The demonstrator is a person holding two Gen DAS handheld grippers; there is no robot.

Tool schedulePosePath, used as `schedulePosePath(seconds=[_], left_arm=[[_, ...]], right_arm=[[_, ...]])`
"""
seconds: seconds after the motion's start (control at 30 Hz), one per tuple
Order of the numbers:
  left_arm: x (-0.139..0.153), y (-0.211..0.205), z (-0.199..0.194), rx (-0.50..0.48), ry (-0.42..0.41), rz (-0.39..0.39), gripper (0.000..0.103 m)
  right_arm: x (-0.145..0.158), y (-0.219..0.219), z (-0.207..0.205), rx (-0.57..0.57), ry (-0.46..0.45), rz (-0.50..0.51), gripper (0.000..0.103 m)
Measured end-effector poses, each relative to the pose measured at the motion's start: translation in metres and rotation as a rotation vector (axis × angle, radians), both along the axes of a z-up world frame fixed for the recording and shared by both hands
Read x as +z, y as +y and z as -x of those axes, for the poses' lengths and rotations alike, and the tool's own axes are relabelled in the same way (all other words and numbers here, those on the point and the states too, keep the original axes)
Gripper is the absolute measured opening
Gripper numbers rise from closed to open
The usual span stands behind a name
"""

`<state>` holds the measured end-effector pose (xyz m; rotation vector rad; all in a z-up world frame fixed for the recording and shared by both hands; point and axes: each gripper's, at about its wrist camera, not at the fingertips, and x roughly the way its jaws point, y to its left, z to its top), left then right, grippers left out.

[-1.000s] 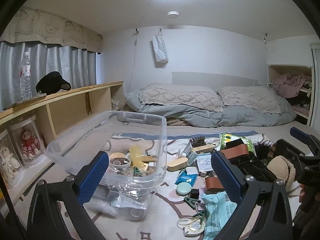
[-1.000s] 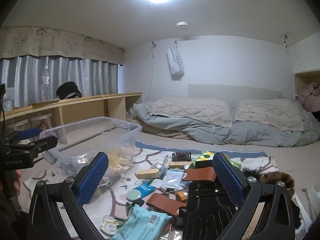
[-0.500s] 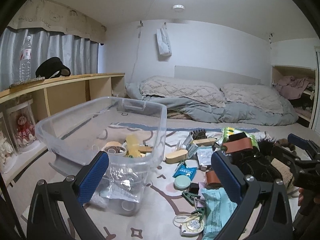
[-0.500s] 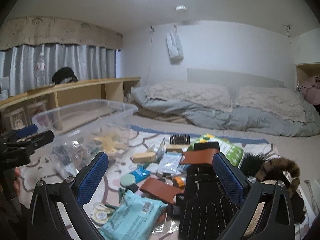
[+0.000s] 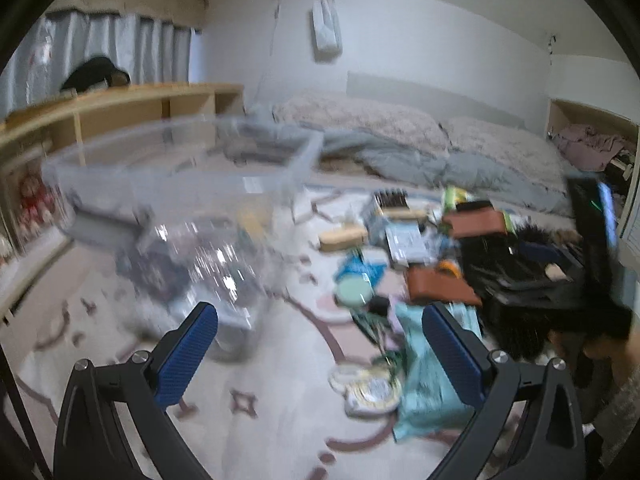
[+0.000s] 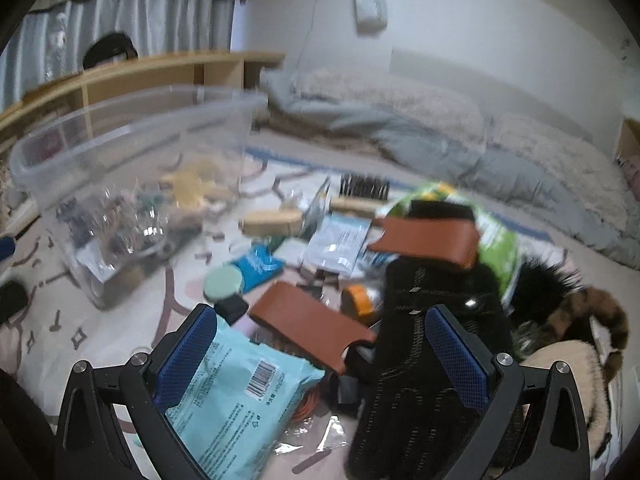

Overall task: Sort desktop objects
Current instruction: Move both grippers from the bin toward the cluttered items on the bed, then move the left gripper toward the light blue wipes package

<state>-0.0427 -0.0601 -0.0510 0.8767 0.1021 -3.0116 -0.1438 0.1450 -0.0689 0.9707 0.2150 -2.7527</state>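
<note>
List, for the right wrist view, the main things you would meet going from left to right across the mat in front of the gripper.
Clear plastic bin → round mint-green tin → light blue wipes packet → black glove → striped furry tail.

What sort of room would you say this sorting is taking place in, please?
Most likely a bedroom: pillows on a grey duvet lie against the far wall, beside a curtained window and a low wooden shelf. The clutter sits on a patterned floor mat.
</note>
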Motion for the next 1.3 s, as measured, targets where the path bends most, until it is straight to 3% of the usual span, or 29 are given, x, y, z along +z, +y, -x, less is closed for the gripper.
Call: schedulePosePath(seconds=[0.2,0.3,0.53,0.7,0.93,1.13,1.3], left_arm=[[-0.032,0.02,0.006,-0.02,-0.157,0.031,0.103],[-0.043,0.027,0.011,-0.028,-0.21,0.069,0.103],[-0.065,0.031,0.021,-0.058,-0.351,0.056,0.103],[-0.067,0.031,0.022,-0.052,-0.374,0.06,0.103],[-0.068,0.026,0.023,-0.036,-0.39,0.031,0.103],[-0.068,0.016,0.024,0.0,-0.401,-0.002,0.103],[-0.07,0.01,0.024,0.021,-0.408,-0.019,0.103]], right_arm=[[-0.026,-0.009,0.027,-0.023,-0.125,-0.053,0.103],[-0.034,-0.008,0.039,-0.04,-0.162,-0.059,0.103],[-0.043,-0.006,0.057,-0.067,-0.204,-0.07,0.103],[-0.056,-0.022,0.052,-0.029,-0.212,-0.224,0.103],[-0.061,-0.03,0.032,0.042,-0.249,-0.273,0.103],[-0.067,-0.032,0.012,0.086,-0.298,-0.266,0.103],[-0.078,-0.027,0.002,0.11,-0.447,-0.138,0.103]])
